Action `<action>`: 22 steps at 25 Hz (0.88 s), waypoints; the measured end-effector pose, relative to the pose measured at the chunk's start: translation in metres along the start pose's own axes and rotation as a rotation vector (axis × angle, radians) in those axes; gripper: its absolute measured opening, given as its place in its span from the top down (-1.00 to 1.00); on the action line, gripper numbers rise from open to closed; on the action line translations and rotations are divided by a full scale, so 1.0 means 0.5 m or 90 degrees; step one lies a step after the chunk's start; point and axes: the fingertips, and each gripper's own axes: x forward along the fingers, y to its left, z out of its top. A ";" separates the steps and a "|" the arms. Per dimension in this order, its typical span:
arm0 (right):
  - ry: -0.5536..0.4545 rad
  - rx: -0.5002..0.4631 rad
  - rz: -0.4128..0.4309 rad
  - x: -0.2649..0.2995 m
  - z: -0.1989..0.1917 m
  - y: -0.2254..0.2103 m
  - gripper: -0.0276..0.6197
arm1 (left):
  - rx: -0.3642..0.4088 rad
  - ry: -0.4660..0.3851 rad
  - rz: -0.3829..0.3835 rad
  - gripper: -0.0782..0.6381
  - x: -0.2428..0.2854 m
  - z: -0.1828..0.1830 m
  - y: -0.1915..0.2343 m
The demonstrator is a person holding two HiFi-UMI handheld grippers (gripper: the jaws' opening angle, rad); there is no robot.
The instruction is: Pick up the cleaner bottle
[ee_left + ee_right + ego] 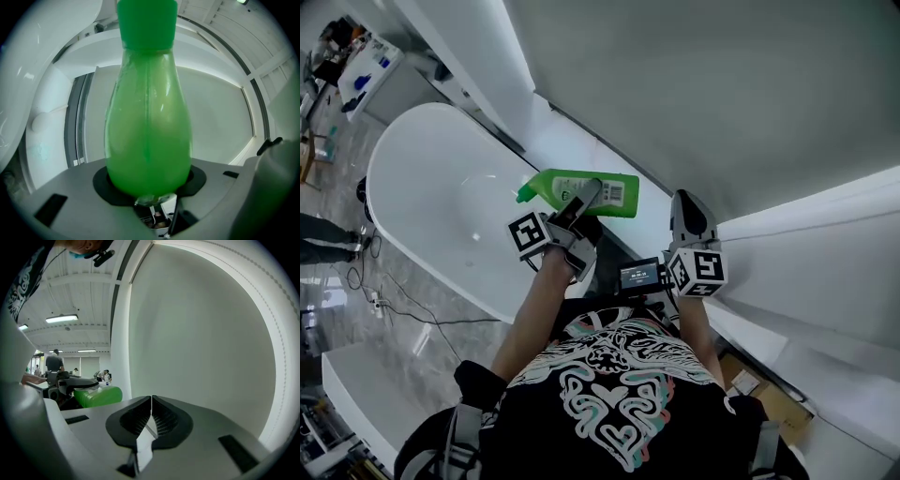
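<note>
1. Your left tool [584, 200] is clamped on the green cleaner bottle [551, 186]. In the left gripper view the bottle's rounded body fills the gap between the dark pads, which stand wide to take it.
2. The bottle lies roughly level across that tool. Its cap end points out past the tool's left side, toward the white bathtub [441, 187], and its labelled base end sticks out to the right.
3. Your right tool [151, 416] has its ribbed pads closed together on nothing. It sits to the right of the bottle's base end, near it but apart.
4. The pick-up looks essentially done: the bottle appears clear of any surface and carried by the left tool alone. The next move calls for a firm squeeze and a level wrist, since smooth plastic held across its belly may tip toward the heavier end.
5. Mind the edges. The tub rim lies below and to the left of the left tool, and the pale wall panel [722, 94] rises straight ahead of both tools.
6. Open room lies over the tub's hollow on the left and back toward your body. To the right, your idle tool narrows the space.
</note>
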 end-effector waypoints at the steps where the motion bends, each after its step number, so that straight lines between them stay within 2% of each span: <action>1: 0.000 0.003 -0.001 0.001 0.002 -0.002 0.82 | 0.001 0.001 0.000 0.22 -0.003 0.000 -0.002; 5: -0.003 -0.003 -0.003 0.010 0.012 0.002 0.83 | 0.004 0.008 -0.001 0.22 -0.009 0.002 -0.005; 15: 0.024 -0.078 0.029 0.016 0.020 0.070 0.83 | -0.015 0.015 -0.010 0.22 -0.014 0.001 -0.015; 22: 0.023 -0.053 0.028 0.014 0.007 0.070 0.83 | -0.015 0.022 -0.005 0.22 -0.017 0.001 -0.005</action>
